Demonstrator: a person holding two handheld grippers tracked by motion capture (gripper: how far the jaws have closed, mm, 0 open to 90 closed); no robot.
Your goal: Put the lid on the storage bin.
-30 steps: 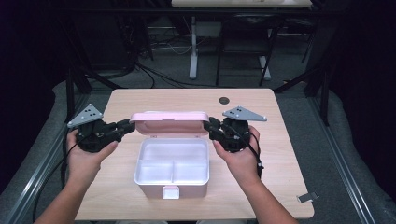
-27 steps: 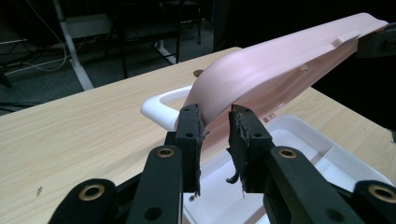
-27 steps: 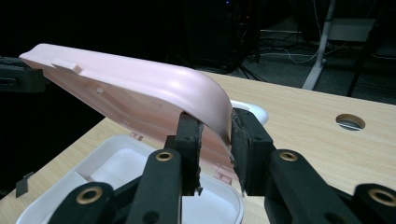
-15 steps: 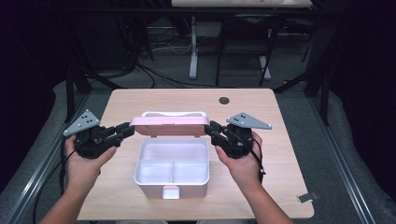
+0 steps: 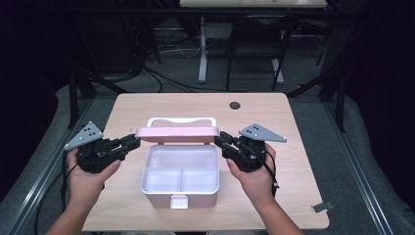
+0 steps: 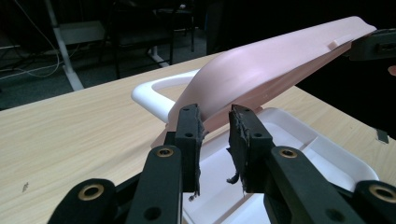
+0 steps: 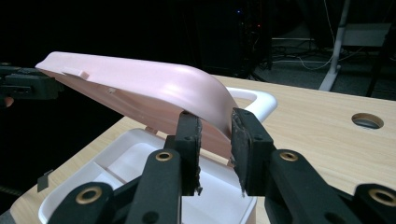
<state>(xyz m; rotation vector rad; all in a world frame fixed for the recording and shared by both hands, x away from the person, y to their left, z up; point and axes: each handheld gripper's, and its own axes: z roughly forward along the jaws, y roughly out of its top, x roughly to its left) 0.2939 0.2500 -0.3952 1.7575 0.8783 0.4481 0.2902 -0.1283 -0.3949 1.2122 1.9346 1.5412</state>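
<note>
Both grippers, left [image 5: 131, 142] and right [image 5: 222, 138], are pinched on the ends of the pink lid [image 5: 177, 132], which is held tilted at frame centre in the high view. Below it, the white box [image 5: 180, 172] is seen open on the table [image 5: 293, 147].

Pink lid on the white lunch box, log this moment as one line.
scene: white two-compartment plastic lunch box on wooden table | pink plastic lid half raised | left gripper at left corner | right gripper at right corner

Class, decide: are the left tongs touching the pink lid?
Touching. In the left gripper view, the left tongs close on the end of the pink lid.
</note>
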